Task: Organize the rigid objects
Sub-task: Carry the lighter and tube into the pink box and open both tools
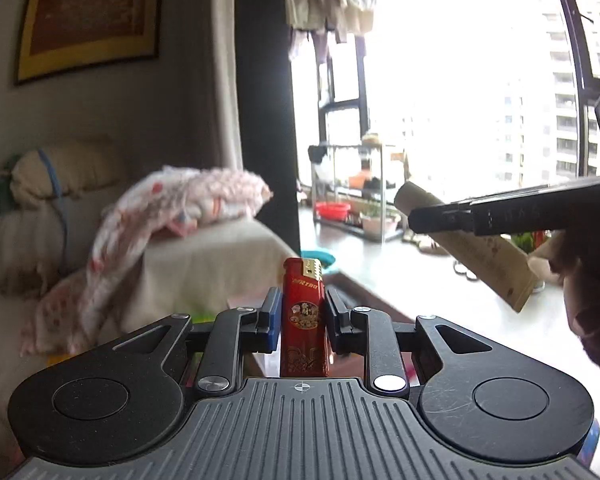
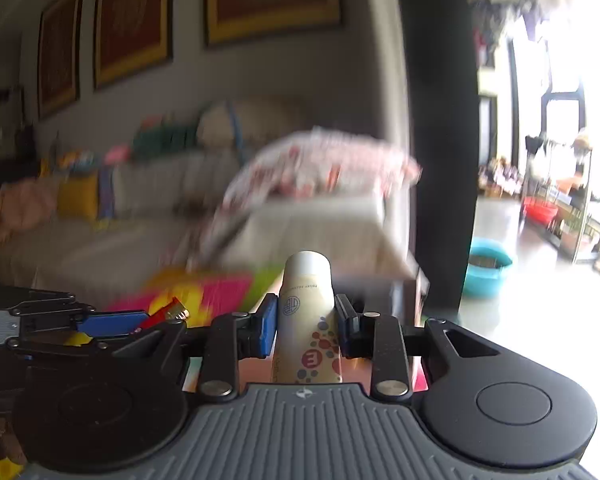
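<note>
Left wrist view: the left gripper is clamped on a red lighter, which stands upright between the two fingers with its gold metal cap poking up past the fingertips and its printed body running down toward the camera. Off to the right of this gripper and somewhat ahead, the right gripper comes in from the side, and a pale tube slants down from between its fingers. Straight ahead, well beyond the lighter, are a cloth-covered sofa with a flowered blanket over it, and bright windows further right. No table or box is visible under the fingers, so both things appear to be lifted and in transit. Right wrist view: the right gripper is closed on the same tube, cream-coloured with coloured dots and a rounded white cap pointing away from the camera, held squarely between the fingers. To the left of it and close by, the left gripper shows with the lighter's red body and gold tip jutting out. The background is blurred, which suggests motion. As for progress, I judge two items picked up and neither yet put down; where they belong is not shown, and setting both in place remains.
</note>
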`<act>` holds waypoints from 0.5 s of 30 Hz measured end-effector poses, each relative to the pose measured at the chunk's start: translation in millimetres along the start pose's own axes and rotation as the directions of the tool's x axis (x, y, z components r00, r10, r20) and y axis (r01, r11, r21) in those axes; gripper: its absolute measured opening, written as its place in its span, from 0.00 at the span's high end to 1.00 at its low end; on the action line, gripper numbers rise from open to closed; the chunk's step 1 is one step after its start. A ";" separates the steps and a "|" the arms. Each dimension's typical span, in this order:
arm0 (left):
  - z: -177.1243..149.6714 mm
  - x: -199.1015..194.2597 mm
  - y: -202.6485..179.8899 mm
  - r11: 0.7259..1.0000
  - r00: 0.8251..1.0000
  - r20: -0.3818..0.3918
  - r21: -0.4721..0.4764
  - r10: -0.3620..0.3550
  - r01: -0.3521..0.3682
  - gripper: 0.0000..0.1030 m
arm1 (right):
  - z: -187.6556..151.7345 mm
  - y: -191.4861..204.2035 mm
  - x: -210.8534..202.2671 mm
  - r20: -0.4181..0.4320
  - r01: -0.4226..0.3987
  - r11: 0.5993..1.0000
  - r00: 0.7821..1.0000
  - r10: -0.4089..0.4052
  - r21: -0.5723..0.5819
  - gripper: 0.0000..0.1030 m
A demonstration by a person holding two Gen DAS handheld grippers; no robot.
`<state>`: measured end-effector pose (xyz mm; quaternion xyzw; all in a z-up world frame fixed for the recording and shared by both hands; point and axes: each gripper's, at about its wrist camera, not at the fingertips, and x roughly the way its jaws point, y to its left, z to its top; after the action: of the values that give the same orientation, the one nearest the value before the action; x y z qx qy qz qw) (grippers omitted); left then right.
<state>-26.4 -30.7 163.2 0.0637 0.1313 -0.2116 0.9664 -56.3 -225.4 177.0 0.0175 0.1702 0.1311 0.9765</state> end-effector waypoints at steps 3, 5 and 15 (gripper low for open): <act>21.9 34.7 10.9 0.997 0.999 0.020 -0.061 -0.038 0.039 0.74 | 31.4 -15.2 12.2 0.071 0.042 0.998 0.996 -0.045 0.045 0.72; 25.1 59.5 18.2 0.989 0.997 -0.001 -0.122 -0.079 0.078 0.75 | 42.0 -25.4 26.5 0.076 0.037 0.997 0.996 -0.042 0.064 0.72; -24.1 148.9 53.8 0.955 0.986 -0.134 -0.291 -0.102 0.059 0.73 | 25.2 -51.3 137.8 -0.166 0.044 0.998 0.985 -0.037 0.040 0.66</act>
<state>121.5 -36.2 102.0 -0.0667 0.2341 -0.2244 0.9436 90.1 -238.5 151.5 0.0242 0.2537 0.1084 0.9609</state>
